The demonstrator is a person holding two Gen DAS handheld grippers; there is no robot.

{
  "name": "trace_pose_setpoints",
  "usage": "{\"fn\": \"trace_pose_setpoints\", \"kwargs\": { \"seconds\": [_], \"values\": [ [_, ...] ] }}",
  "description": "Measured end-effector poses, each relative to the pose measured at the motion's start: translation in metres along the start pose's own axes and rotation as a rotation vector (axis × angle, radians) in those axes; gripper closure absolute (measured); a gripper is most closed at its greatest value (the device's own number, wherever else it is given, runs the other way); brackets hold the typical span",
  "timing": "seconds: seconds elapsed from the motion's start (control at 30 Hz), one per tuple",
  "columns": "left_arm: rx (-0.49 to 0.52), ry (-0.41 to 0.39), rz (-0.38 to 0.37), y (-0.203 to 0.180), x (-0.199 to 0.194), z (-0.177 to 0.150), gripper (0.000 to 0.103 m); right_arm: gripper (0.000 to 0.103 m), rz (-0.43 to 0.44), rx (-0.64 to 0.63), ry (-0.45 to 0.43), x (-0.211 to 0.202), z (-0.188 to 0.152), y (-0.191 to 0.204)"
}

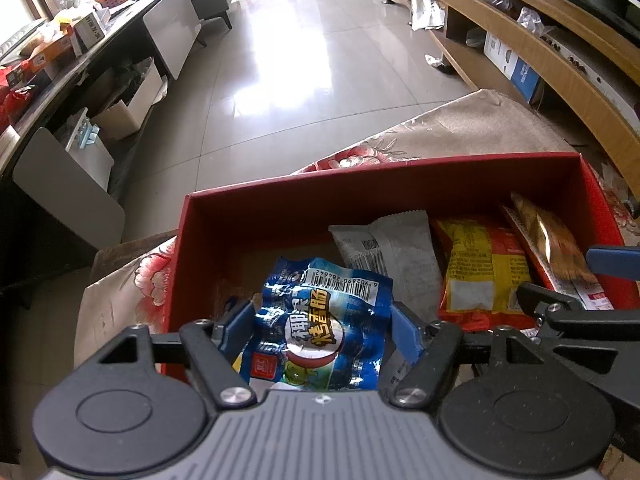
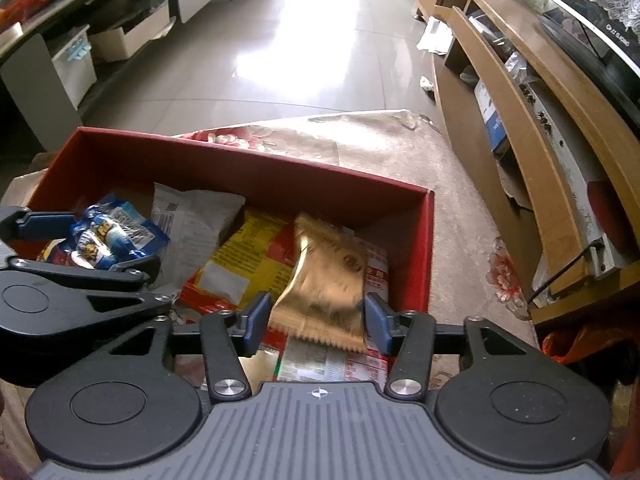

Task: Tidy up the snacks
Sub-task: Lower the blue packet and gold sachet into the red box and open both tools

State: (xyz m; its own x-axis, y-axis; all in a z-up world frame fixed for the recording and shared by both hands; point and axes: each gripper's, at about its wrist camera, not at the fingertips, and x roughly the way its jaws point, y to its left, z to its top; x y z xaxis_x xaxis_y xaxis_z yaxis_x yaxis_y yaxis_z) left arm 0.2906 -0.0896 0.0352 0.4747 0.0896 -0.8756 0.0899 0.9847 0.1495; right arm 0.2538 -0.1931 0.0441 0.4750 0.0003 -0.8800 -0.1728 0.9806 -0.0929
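Crumpled blue snack packet point(image 1: 320, 320), white point(image 1: 394, 248), yellow point(image 1: 478, 272), gold packets point(image 2: 324, 276), inside red box point(image 1: 360, 184)

- Open box point(image 2: 256, 168) is sitting on a cloth-covered table point(image 2: 384, 148).
- Sausage packet point(image 1: 320, 320) is lying at the box's left end.
- Barcoded wrapper point(image 2: 192, 220) and noodle packet point(image 2: 244, 264) are lying mid-box.
- Foil packet point(image 2: 328, 280) is lying rightmost, overlapping the noodle packet.

Barcode number "6 902890 266642" upside down on blue snack packet point(image 1: 320, 316).
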Motion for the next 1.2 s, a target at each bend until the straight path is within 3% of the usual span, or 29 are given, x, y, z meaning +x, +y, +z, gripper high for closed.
{"fn": "trace_pose_setpoints", "kwargs": {
  "seconds": [0.23, 0.73, 1.2],
  "values": [
    [-0.009, -0.013, -0.011, 0.006, -0.010, -0.005, 0.030, 0.032, -0.021, -0.002, -0.011, -0.009, -0.002, 0.000],
    [-0.016, -0.062, -0.044, 0.010, -0.039, -0.017, 0.030, 0.024, -0.030, 0.004, -0.024, -0.031, -0.010, -0.003],
    [-0.055, -0.083, -0.124, 0.022, -0.064, -0.030, 0.029, 0.022, -0.015, 0.064, -0.079, -0.065, -0.022, -0.010]
  ]
}}
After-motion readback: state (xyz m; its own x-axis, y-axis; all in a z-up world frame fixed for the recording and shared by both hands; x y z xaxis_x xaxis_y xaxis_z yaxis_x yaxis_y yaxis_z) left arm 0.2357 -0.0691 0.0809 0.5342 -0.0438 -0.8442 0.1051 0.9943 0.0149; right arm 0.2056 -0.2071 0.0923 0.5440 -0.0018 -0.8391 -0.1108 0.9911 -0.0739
